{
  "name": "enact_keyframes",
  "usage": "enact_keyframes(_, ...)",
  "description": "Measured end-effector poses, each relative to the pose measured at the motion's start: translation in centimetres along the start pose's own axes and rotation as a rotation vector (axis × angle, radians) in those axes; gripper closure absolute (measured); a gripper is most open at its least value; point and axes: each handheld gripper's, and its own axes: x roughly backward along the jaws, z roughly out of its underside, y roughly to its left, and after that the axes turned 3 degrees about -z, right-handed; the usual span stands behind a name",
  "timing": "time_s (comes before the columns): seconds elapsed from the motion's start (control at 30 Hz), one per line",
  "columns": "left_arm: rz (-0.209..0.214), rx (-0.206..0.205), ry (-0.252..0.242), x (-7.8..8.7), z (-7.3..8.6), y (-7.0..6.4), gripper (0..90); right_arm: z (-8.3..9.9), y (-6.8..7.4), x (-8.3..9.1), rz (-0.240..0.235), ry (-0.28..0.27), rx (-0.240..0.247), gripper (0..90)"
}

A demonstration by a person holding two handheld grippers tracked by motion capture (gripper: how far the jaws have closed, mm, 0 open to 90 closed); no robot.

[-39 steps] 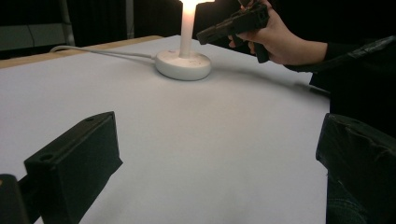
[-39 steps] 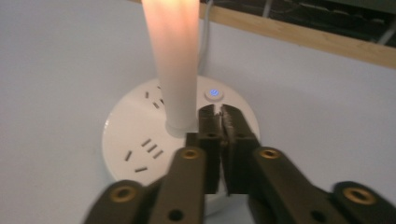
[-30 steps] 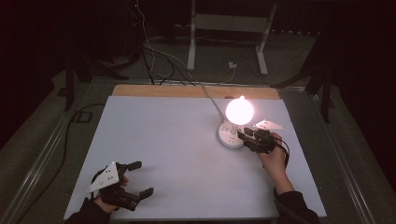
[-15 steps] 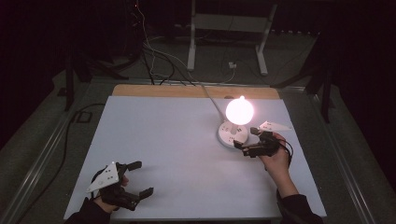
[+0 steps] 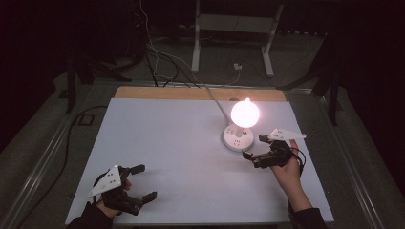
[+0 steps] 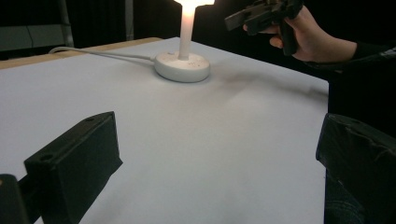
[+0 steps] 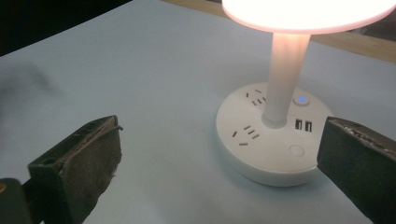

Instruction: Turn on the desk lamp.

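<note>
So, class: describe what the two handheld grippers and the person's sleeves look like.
Both grippers, left and right, are black with two blocky jaws. Each carries a pale grey three-cornered plate on top. A dark cable loops by the right one. The sleeves are dark.

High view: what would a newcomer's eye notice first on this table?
The lit lamp glows in the dark room, on the far right part of the white table; its round base carries sockets and a small blue light. The right claw hangs open just before that base, not touching it. The left claw rests open at the near left corner.
</note>
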Motion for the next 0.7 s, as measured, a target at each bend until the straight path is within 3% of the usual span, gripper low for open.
enact_keyframes(0.23,-0.001,-0.001,0.002,0.0,0.0,0.0,0.3,1.3,1.2,1.3,-0.007,-0.019,0.011,0.0)
enact_keyframes(0.37,0.000,-0.001,0.001,0.0,0.0,0.0,0.3,2.5,1.6,1.5,-0.008,0.007,0.015,0.0)
enact_keyframes(0.5,0.000,0.000,-0.002,0.1,0.0,0.0,0.3,3.8,1.7,2.0,0.011,-0.035,0.033,0.0)
enact_keyframes(0.7,0.002,-0.004,0.003,0.1,0.0,0.0,0.3,5.5,1.7,2.6,0.005,0.003,0.018,0.0)
